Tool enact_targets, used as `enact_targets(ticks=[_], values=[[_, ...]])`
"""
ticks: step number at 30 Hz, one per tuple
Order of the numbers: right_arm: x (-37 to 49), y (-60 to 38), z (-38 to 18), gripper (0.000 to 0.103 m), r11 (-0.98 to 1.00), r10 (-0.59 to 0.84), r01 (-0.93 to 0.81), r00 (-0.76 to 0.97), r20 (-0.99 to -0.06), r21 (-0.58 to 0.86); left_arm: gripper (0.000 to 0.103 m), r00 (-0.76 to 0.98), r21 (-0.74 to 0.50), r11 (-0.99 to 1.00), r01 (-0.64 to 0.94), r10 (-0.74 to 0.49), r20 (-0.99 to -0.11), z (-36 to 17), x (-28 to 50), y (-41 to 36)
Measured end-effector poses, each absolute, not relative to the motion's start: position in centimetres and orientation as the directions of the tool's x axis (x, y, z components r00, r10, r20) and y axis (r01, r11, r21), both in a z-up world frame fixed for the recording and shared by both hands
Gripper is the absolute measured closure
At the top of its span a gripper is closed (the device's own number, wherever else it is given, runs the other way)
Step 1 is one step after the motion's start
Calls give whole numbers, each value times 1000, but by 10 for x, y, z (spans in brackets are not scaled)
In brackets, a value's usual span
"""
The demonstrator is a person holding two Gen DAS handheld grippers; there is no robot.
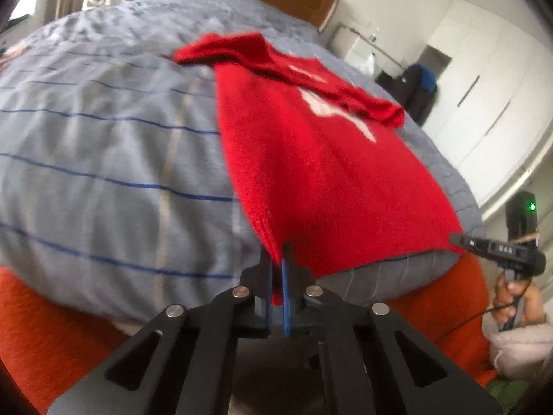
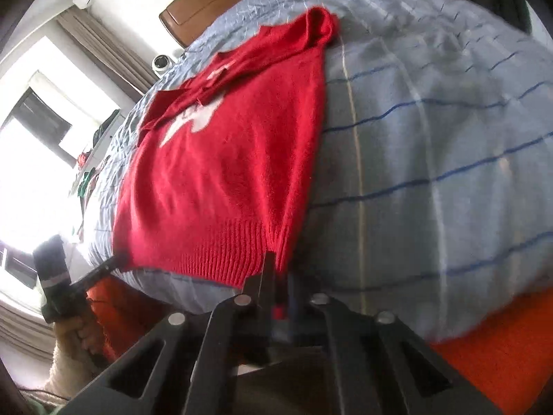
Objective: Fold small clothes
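On the striped duvet, each gripper pinches a hem corner of the red sweater.

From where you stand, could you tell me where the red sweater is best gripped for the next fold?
Grip the red sweater at its two ribbed hem corners, coming from the bed's near edge: the hem overhangs there, so fingers can pinch it. The left gripper and right gripper are shut there.

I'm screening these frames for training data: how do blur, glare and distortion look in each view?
Left wrist view: fisheye bulges the grey striped bedcover; the red knitted sweater looks soft, its far sleeves smeared. Right wrist view: the window is blown out white, yet the sweater's ribbed hem stays fairly crisp.
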State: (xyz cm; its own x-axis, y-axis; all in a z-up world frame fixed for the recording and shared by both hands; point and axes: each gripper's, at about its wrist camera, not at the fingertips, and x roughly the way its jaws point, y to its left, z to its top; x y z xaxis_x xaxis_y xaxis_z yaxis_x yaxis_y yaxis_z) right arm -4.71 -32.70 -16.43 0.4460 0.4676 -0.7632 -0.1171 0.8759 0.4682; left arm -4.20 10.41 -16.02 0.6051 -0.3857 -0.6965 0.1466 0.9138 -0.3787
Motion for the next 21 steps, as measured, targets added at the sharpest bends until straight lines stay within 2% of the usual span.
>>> enact_targets(ticks=[5, 8, 12, 13, 14, 15, 16, 17, 19, 21], values=[[-44, -319, -187, 99, 904, 409, -75, 436, -802, 420, 102, 565, -306, 948, 89, -301, -768, -194, -22, 96], [-35, -323, -208, 100, 903, 404, -47, 429, -808, 426, 101, 579, -247, 965, 86, -250, -776, -196, -12, 83], [-31, -320, -205, 99, 913, 397, -92, 425, -814, 398, 96, 573, -253, 964, 85, -255, -779, -195, -16, 87], [-31, -321, -205, 93, 908, 410, -103, 414, -813, 406, 86, 565, -256, 963, 87, -259, -783, -193, -19, 87], [-33, -323, -203, 83, 906, 418, -112, 392, -819, 409, 78, 544, -251, 964, 86, -257, -799, -188, -25, 89], [-36, -324, -200, 76, 908, 417, -123, 371, -830, 401, 65, 536, -237, 968, 81, -243, -809, -181, -32, 91], [-40, -327, -193, 68, 917, 399, -134, 359, -844, 376, 62, 540, -215, 974, 73, -220, -812, -171, -40, 95], [-46, -330, -179, 67, 937, 349, -155, 378, -858, 313, 61, 559, -191, 979, 74, -199, -805, -157, -47, 99], [-54, -333, -140, 66, 964, 239, -223, 467, -851, 148, 41, 608, -154, 984, 94, -179, -773, -124, -50, 106], [-46, -325, -99, 63, 954, 196, -297, 549, -813, 29, 29, 675, -145, 981, 127, -193, -712, -85, -34, 105]])
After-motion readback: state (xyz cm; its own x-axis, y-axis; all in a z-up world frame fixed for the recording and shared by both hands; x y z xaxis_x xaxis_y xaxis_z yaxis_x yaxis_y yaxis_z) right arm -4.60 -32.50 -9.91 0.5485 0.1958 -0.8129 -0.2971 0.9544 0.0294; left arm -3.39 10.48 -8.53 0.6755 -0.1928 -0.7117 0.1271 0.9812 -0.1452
